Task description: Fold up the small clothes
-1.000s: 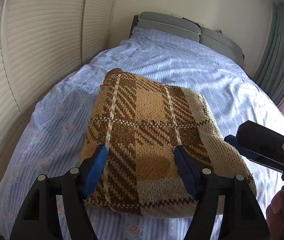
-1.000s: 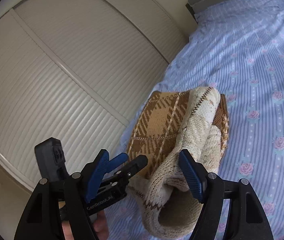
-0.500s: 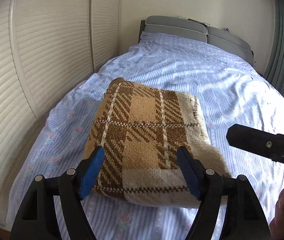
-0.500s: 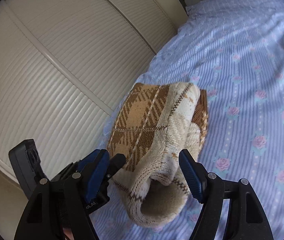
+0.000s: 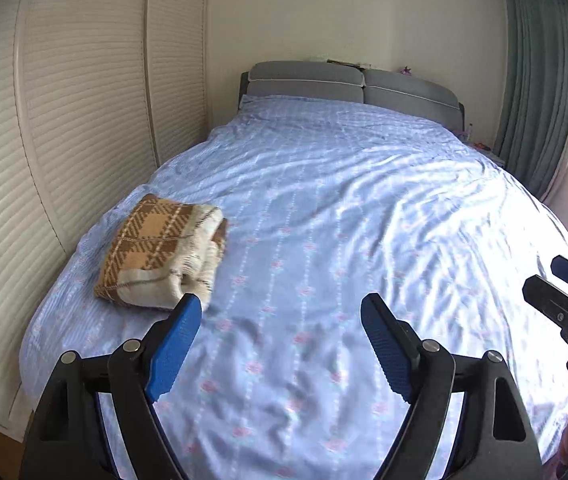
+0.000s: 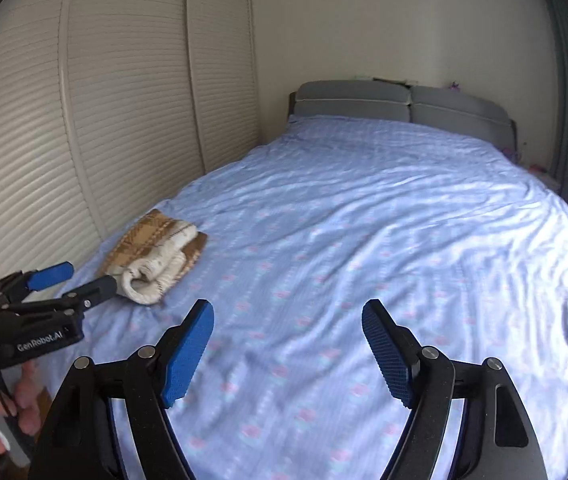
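— What is cut off for you?

— In my left view the right hand-held gripper is cropped at the 3 o'clock edge.

— And the folded sweater?

— It lies on the bed, at 10 o'clock from my left hand-held gripper, well apart. Both have just been opening and are released, nothing between the jaws.

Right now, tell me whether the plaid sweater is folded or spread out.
Folded. The plaid sweater lies as a compact stacked bundle near the bed's left edge, layers showing at its near end, neither gripper touching it.
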A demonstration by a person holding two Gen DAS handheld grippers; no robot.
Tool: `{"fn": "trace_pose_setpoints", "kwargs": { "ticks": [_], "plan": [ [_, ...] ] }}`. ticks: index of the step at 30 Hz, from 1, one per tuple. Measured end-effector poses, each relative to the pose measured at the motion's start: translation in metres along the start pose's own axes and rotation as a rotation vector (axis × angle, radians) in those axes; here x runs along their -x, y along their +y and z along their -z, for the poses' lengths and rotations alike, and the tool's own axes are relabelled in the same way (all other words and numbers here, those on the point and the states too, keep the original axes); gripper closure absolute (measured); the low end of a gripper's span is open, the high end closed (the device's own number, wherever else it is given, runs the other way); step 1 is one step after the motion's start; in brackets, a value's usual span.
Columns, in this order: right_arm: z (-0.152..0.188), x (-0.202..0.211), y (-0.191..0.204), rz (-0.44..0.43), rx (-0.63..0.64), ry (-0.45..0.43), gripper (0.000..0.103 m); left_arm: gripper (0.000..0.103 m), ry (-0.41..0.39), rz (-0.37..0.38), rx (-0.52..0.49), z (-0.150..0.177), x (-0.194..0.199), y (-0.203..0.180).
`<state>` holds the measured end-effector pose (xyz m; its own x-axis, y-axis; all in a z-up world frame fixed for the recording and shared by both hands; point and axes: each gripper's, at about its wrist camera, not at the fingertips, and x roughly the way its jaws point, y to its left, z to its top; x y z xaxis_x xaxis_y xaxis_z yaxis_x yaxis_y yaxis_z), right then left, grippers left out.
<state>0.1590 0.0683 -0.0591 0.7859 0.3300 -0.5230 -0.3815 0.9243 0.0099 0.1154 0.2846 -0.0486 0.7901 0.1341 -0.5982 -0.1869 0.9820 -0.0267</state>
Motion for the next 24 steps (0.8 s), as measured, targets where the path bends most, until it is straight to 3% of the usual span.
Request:
{"fn": "trace_pose_setpoints", "kwargs": {
  "ticks": [6, 11, 15, 24],
  "plan": [
    [0.035, 0.094, -0.093, 0.12, -0.063, -0.004, 0.019, 0.014, -0.046, 0.072, -0.059, 0.021, 0.06, -0.107],
    [0.061, 0.151, -0.148, 0.184, -0.11, -0.011, 0.016, 0.006, -0.029, 0.123, -0.107, 0.044, 0.095, -0.172],
    [0.074, 0.188, -0.178, 0.226, -0.141, -0.045, 0.011, 0.001, -0.006, 0.112, -0.129, 0.06, 0.112, -0.194],
    [0.088, 0.206, -0.2, 0.299, -0.158, -0.046, 0.006, 0.0, 0.003, 0.043, -0.124, 0.067, 0.115, -0.201]
  ]
}}
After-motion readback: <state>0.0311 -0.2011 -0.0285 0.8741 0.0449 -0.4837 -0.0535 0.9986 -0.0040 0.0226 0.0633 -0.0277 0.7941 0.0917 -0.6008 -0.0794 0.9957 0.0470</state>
